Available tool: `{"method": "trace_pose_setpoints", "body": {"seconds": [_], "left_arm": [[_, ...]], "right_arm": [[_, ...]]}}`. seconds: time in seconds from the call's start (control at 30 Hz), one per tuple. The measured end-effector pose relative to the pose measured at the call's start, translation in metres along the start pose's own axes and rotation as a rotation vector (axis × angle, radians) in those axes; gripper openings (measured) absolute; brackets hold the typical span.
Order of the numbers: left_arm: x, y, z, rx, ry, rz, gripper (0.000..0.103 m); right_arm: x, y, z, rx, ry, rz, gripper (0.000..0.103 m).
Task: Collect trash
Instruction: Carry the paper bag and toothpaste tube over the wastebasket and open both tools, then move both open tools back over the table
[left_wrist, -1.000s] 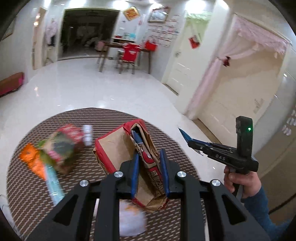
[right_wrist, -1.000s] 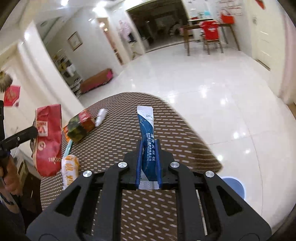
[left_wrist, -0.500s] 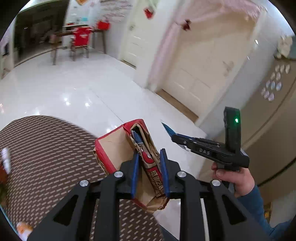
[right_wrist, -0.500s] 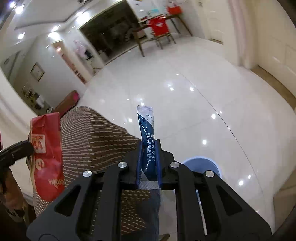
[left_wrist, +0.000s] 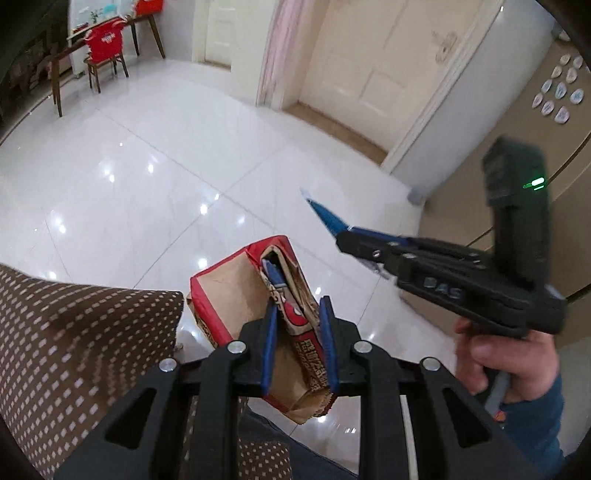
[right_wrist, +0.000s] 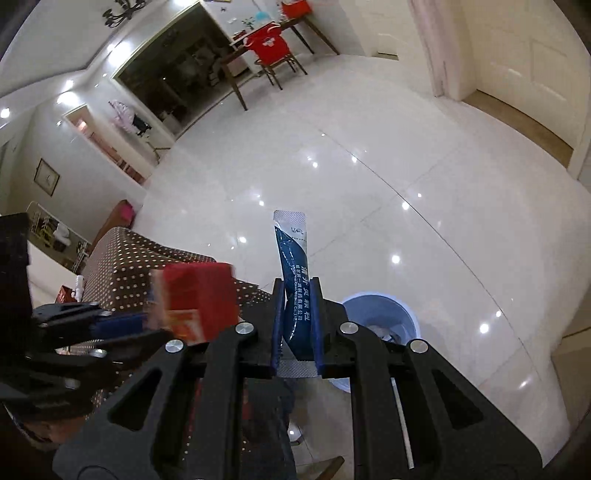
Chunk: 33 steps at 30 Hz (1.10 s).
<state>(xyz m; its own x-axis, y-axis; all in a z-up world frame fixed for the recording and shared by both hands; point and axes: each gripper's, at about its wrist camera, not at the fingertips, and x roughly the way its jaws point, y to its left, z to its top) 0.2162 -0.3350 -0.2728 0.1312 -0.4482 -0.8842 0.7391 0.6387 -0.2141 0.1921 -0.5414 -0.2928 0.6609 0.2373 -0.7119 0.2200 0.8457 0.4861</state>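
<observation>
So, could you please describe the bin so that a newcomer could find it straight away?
Start from the brown dotted table and look to the white tiled floor beside its edge. The pale blue round bin stands there, just behind the right tool and its blue sachet; it is the only open container on the floor.

Setting: a home, open living/dining area. Glossy white tiled floor (right_wrist: 369, 155) reflecting ceiling spotlights; wooden dining table (right_wrist: 258, 48) with a red-covered chair (right_wrist: 271, 46) at the far wall; cream panelled doors (left_wrist: 373, 70) with a pink curtain (left_wrist: 275, 48) beside them; framed picture (right_wrist: 47, 177) on the wall. Near the camera, a table under a brown dotted cloth (left_wrist: 74, 332), and a pale blue bin (right_wrist: 380, 314) standing on the floor beside its edge.
</observation>
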Motion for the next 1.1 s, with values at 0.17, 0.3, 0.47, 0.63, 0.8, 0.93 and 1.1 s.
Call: {"method": "trace_pose_setpoints", "body": {"seconds": [0.17, 0.3, 0.47, 0.63, 0.8, 0.93, 1.1], "left_arm": [[0.040, -0.007, 0.015, 0.018, 0.086, 0.020, 0.022], [0.070, -0.002, 0.027, -0.001, 0.160, 0.055, 0.046], [0.064, 0.018, 0.029, -0.090, 0.122, 0.102, 0.080], [0.036, 0.023, 0.025, -0.112, 0.044, 0.127, 0.083], [0.007, 0.019, 0.016, -0.136, -0.018, 0.122, 0.084], [-0.020, 0.018, 0.005, -0.148, -0.082, 0.123, 0.089], [-0.052, 0.016, -0.009, -0.169, -0.140, 0.092, 0.089]], "right_arm": [[0.003, -0.010, -0.002, 0.026, 0.007, -0.003, 0.014], [0.008, -0.014, -0.004, 0.032, 0.025, -0.003, 0.014], [0.031, -0.026, -0.006, 0.053, 0.065, 0.014, 0.014], [0.064, -0.037, -0.018, 0.099, 0.141, 0.007, 0.056], [0.068, -0.047, -0.034, 0.158, 0.144, -0.054, 0.092], [0.052, -0.044, -0.040, 0.150, 0.112, -0.102, 0.097], [0.035, -0.021, -0.044, 0.147, 0.087, -0.125, 0.097]]}}
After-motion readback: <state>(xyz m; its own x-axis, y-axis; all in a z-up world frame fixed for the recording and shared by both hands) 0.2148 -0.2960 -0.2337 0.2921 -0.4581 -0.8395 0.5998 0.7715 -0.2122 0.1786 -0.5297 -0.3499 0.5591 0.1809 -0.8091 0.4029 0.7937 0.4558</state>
